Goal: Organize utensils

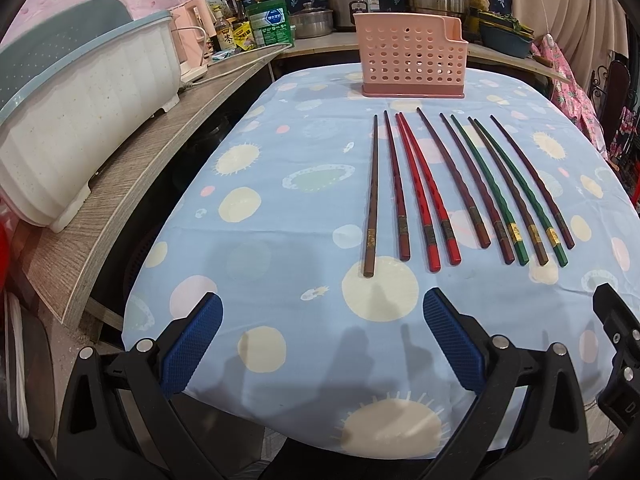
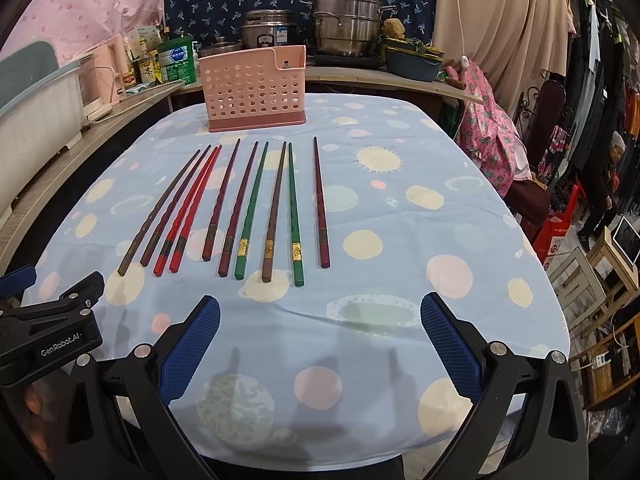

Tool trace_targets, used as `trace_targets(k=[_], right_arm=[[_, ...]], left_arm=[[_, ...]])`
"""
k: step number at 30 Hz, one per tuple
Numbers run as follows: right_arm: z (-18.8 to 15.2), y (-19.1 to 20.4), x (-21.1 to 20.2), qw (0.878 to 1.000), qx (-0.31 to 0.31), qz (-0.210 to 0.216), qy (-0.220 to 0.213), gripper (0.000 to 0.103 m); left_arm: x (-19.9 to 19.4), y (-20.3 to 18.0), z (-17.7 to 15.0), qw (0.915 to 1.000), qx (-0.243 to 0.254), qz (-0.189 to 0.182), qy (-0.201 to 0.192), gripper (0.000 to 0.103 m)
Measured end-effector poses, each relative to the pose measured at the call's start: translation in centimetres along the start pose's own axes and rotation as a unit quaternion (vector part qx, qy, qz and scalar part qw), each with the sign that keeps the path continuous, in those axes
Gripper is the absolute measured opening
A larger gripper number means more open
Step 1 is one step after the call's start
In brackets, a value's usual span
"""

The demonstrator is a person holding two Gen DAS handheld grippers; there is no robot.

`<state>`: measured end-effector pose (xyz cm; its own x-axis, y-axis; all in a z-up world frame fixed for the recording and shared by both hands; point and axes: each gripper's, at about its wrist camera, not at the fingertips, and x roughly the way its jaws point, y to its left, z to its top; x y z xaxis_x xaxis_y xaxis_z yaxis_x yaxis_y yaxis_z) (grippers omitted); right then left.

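Cluttered kitchen corner: steel pots (image 2: 346, 20) and bottles along the back counter, a white dish rack (image 1: 80, 120) on the side shelf. Centre stage is a table (image 2: 400, 208) under a blue spotted cloth. Ten chopsticks (image 2: 224, 208) lie flat on it in a rough row, thick ends toward the cameras, tips pointing at the pink perforated utensil holder (image 2: 254, 88), which stands upright at the far end, just beyond the tips and not touching them. Colours mixed: two red (image 1: 424, 196) side by side, two green (image 1: 516, 196) split by a brown one, the rest brown or maroon.

Left gripper (image 1: 322, 344) hovers at the near table edge, fingers spread wide, nothing between them. Right gripper (image 2: 320, 344) likewise wide apart and empty, just beside the left one.

Progress: looks like zero. No chopstick visible through the holder's holes, though its inside is not fully seen. All ten sticks left to move; none lifted or touched yet. Likely next is a first grasp from the row.
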<state>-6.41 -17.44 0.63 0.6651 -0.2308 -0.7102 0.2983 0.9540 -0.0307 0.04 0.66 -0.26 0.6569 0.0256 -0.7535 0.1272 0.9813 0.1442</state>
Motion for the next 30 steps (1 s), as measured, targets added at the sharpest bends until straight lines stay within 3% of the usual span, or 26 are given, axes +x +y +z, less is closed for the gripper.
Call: trace_targets(k=[30], right_arm=[[0.02,0.03,-0.39,1.000,0.003,0.005,-0.002,0.096]], left_arm=[[-0.24,-0.21,-0.22,1.0000,-0.001,0.003,-0.002,0.096]])
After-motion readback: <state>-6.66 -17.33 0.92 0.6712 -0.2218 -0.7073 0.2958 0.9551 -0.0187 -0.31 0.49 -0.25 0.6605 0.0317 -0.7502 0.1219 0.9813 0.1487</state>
